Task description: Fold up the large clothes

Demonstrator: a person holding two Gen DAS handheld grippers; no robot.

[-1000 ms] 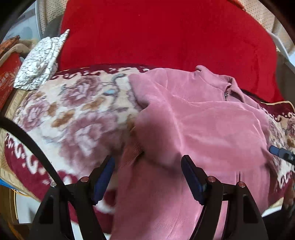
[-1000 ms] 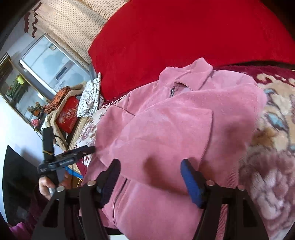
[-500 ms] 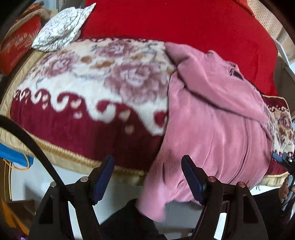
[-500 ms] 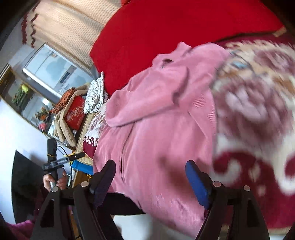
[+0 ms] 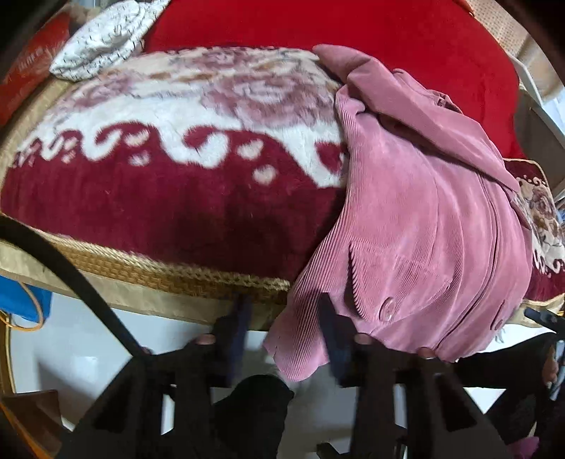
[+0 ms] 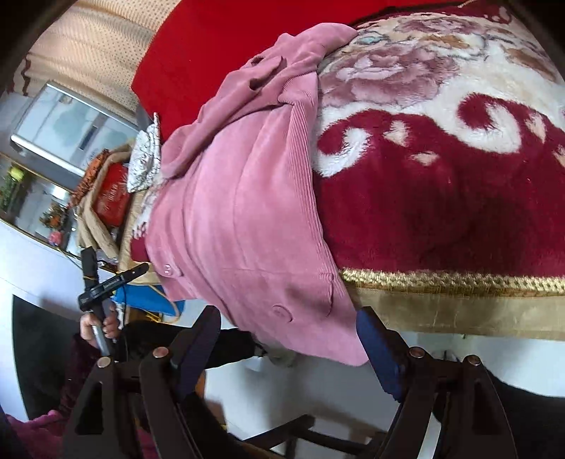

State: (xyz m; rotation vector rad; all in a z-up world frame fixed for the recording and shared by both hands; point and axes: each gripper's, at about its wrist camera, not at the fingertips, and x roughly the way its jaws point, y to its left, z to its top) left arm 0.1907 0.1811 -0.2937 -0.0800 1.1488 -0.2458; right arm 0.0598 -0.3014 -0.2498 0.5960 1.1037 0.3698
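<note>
Now we are getting ready to grab the bottom of the pink jacket (image 5: pixel 423 219). It lies on the bed's flowery blanket (image 5: pixel 176 148), with its collar up near the big red cushion (image 5: pixel 353 24) at the back edge. Its bottom part hangs down over the front edge of the bed, past the gold trim (image 6: pixel 459 282). One sleeve looks folded across the top already, so we think the sides are done and the bottom-up fold comes next.

Our left tool (image 5: pixel 282 335) is low at the front edge, at the jacket's left bottom corner. Its two fingers are apart with the hanging corner between them, but they do not pinch it yet. Our right tool (image 6: pixel 286 349) is at the other bottom corner, near a round button (image 6: pixel 282 312). Its fingers are wide apart too, and the hem sits just above them, not held.

Next we should push both tools in a bit so each corner sits between the fingers, then squeeze. After that we would lift the hem up and lay it toward the collar.

A white patterned cloth (image 5: pixel 106 35) sits at the far left corner of the bed.
</note>
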